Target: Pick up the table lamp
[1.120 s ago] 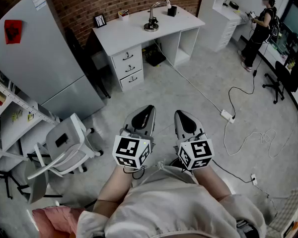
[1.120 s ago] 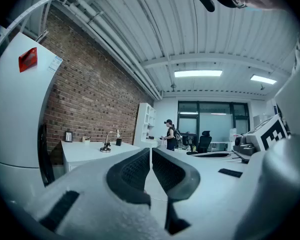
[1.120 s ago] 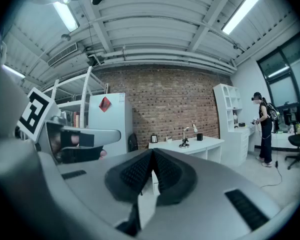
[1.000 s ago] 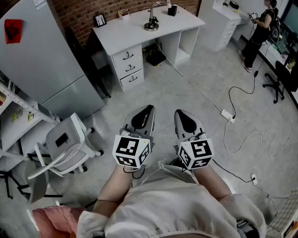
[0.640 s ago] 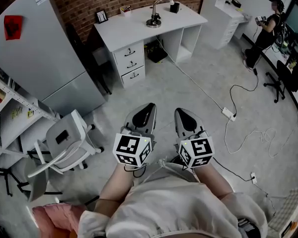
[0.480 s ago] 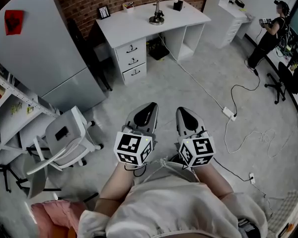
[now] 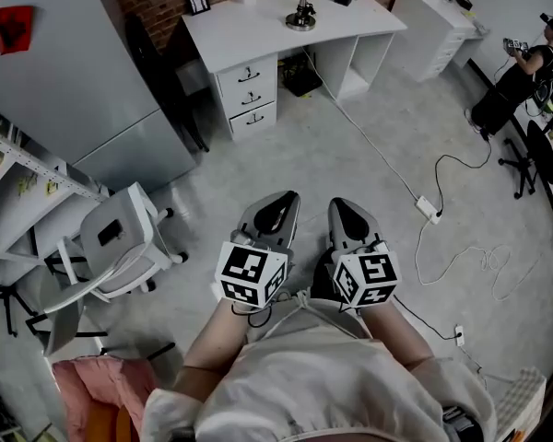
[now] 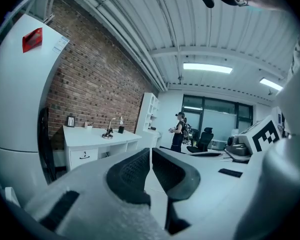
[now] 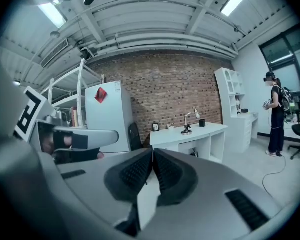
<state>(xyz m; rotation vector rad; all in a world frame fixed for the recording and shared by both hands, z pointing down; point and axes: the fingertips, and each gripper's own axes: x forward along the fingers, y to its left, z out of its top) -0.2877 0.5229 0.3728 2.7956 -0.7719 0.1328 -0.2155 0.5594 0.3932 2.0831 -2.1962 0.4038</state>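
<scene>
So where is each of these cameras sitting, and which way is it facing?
Head view: on the person's head, facing steeply down at the floor and the desk with the table lamp; shows both arms, left gripper and right gripper.
Left gripper view: on the left gripper, facing along its shut jaws towards the desk; right gripper's marker cube at right.
Right gripper view: on the right gripper, facing along its shut jaws towards desk and fridge; left gripper at left.
Shared: all show desk and table lamp.
</scene>
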